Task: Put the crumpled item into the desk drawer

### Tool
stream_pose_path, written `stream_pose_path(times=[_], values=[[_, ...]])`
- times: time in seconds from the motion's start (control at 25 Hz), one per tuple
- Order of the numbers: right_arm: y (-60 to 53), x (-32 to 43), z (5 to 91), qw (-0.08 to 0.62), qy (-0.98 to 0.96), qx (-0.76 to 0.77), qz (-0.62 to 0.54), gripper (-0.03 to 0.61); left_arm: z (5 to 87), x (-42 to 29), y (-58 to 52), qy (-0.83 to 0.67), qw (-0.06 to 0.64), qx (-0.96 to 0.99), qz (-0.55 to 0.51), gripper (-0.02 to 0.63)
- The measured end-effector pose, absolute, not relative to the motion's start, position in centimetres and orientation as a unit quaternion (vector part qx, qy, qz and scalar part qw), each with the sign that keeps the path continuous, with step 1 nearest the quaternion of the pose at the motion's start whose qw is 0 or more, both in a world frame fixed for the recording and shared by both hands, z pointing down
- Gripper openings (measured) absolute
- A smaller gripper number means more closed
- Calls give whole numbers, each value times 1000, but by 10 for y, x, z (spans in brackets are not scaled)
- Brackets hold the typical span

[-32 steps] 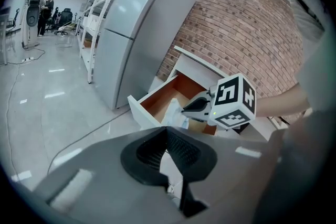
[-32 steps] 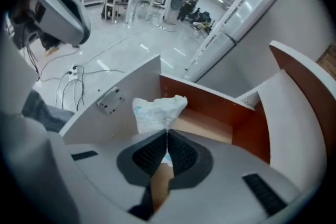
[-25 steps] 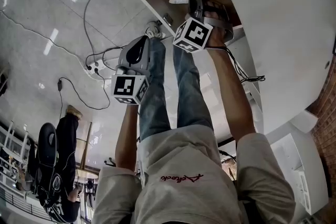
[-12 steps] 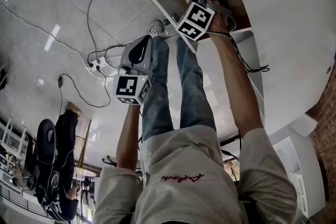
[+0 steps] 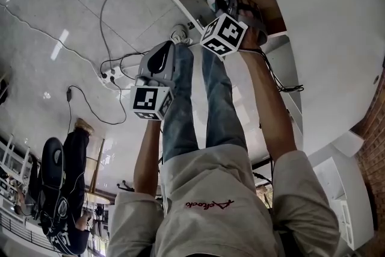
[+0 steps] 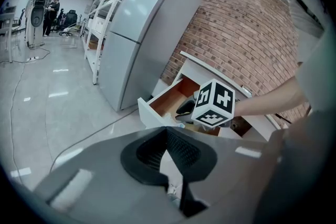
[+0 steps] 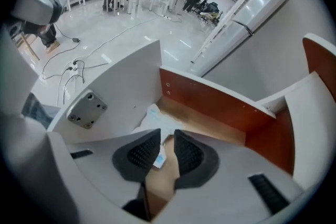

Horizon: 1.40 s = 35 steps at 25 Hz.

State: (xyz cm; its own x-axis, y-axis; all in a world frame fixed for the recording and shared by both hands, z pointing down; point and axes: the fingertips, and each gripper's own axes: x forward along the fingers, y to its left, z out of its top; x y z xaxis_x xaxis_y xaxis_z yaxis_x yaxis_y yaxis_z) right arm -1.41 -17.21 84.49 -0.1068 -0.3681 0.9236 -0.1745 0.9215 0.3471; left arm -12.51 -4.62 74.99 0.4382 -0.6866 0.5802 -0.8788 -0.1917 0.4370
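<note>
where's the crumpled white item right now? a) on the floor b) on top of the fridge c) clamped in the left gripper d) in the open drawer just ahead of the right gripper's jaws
d: the right gripper view shows the crumpled white item inside the drawer, just in front of the right gripper.

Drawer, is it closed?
No, the drawer is pulled out, and its brown inside shows with a white crumpled thing lying in it.
</note>
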Motion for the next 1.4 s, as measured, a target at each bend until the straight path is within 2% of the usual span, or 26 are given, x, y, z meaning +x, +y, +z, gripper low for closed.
stream_pose_path(times=[0.12, 0.24, 0.68, 1.08, 1.4], values=[[-168, -18, 834, 625, -749, 203, -82, 43, 750, -126, -48, -512, 372, 763, 129, 9], [-161, -18, 820, 604, -760, 225, -84, 21, 748, -123, -48, -509, 370, 766, 131, 9], [-126, -5, 769, 498, -805, 322, 8, 14, 738, -103, -52, -489, 357, 783, 143, 9], [-99, 49, 726, 311, -811, 456, 195, 12, 732, -78, -56, -463, 356, 793, 173, 9], [-68, 77, 717, 278, -805, 476, 221, 12, 722, -60, -56, -457, 350, 799, 174, 9]])
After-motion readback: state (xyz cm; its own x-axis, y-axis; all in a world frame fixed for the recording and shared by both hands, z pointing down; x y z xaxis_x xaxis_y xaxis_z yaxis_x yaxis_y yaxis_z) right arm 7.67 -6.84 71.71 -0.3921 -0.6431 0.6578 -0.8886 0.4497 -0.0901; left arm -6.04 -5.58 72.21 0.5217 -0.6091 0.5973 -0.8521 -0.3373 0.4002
